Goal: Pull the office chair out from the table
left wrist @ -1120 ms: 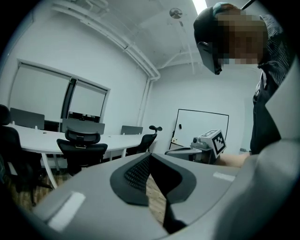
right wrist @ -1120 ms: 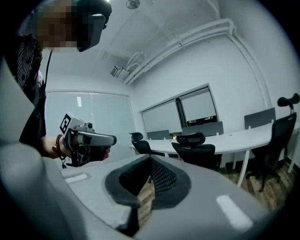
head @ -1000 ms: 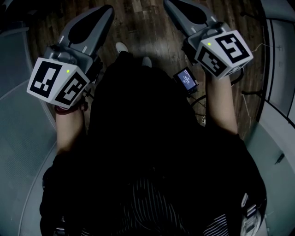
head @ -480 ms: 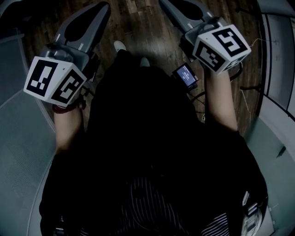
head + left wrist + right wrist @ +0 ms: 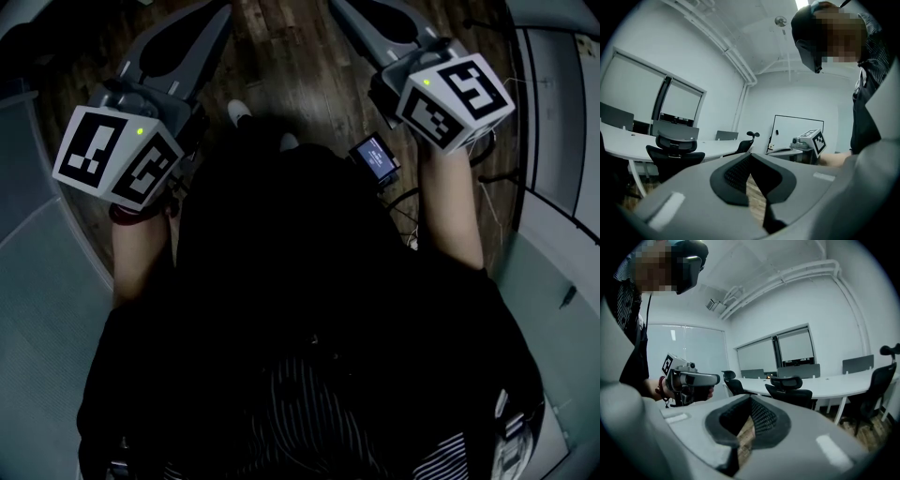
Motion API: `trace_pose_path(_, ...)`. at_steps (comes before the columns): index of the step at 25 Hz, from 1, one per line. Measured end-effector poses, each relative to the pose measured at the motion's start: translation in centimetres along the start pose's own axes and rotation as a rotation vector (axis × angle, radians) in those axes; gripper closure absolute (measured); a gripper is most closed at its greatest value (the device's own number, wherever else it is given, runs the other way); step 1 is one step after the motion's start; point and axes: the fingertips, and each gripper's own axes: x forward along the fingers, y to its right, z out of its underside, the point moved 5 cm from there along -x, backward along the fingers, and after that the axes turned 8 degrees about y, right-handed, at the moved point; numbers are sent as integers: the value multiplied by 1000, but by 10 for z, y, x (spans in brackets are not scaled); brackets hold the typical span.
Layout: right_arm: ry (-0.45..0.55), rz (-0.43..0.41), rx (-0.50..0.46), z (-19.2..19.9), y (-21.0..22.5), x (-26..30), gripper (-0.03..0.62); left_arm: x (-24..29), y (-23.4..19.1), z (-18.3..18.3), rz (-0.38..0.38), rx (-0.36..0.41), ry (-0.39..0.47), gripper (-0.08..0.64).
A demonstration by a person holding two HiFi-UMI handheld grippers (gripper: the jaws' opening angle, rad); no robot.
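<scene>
**Head view:** The person looks steeply down their own dark-clothed front to a wood floor [image 5: 291, 66]. The left gripper [image 5: 192, 28] and the right gripper [image 5: 370, 19] are held out level on either side, well apart from each other. No chair or table shows here.

**Left gripper view:** This gripper's jaws meet at their tips with nothing between them, and only a sliver of floor shows through the gap behind. Well beyond them, a black office chair [image 5: 675, 152] with a headrest stands close in at the curved white table [image 5: 621, 139], its back turned this way.

**Right gripper view:** These jaws are also together and empty. What looks like the same chair sits with its seat tight to the table edge. Neighbouring chairs [image 5: 876, 383] stand along the same table.

**What could go wrong:** As it lies, the chair looks drawn in rather than out, and both grippers are far from it.
- With the jaws closed, a reach for the backrest would only push the chair further under the table.
- A grip on one side of a swivel chair would likely turn the seat rather than roll it out.
- A thin headrest or mesh back may flex and slip from the pads.
- A hard pull could catch the base on a table leg or swing the chair into a neighbouring one.
- While the head camera looks at the floor, the approach would go unseen.
</scene>
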Motion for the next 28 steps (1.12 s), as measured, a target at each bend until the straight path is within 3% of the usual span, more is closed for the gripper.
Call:
trace_pose_path(8, 3, -27, -46, -35, -28, 17, 591, -16, -5, -32, 12, 25, 21, 557)
trace_pose_path(15, -34, -58, -68, -11, -39, 23, 591, -31, -5, -2, -12, 10, 22, 558)
trace_pose_path(25, 20, -71, -114, -66, -103, 9, 591, -77, 29, -60, 7, 59, 46, 558)
trace_pose_path(28, -19, -85, -94, -52, -100, 23, 591, -80, 15, -46, -13, 23, 38, 557)
